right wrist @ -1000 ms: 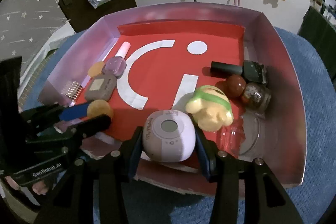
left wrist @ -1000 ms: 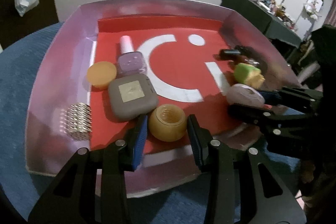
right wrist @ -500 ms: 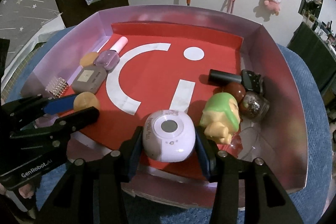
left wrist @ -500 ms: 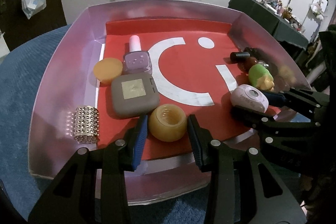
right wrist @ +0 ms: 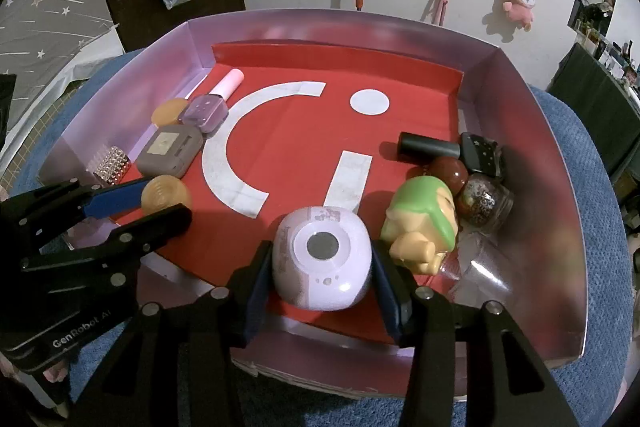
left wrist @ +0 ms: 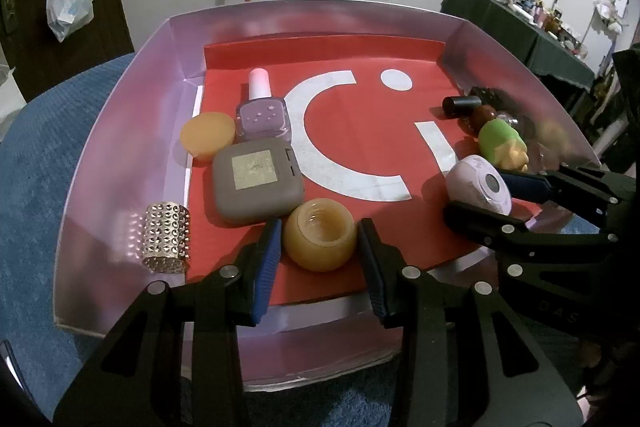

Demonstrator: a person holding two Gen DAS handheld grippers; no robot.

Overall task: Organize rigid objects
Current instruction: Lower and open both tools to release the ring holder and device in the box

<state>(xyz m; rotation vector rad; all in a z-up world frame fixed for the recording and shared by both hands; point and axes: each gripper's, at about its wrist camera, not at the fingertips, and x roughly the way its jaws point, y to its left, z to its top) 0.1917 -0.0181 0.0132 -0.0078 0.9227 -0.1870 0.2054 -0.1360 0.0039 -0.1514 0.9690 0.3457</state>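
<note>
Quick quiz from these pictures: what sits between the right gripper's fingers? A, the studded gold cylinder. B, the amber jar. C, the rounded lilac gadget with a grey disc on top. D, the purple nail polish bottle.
C: the right gripper has both pads against the rounded lilac gadget; the amber jar is in the left gripper.

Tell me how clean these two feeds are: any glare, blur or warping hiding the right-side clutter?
Left wrist view: strong fisheye bowing of the tray; the items behind the green figure look smeared and dim beside the tray's right wall. Right wrist view: sharper there, but glare streaks a clear piece near the glitter jar, so its outline is unclear.
</note>
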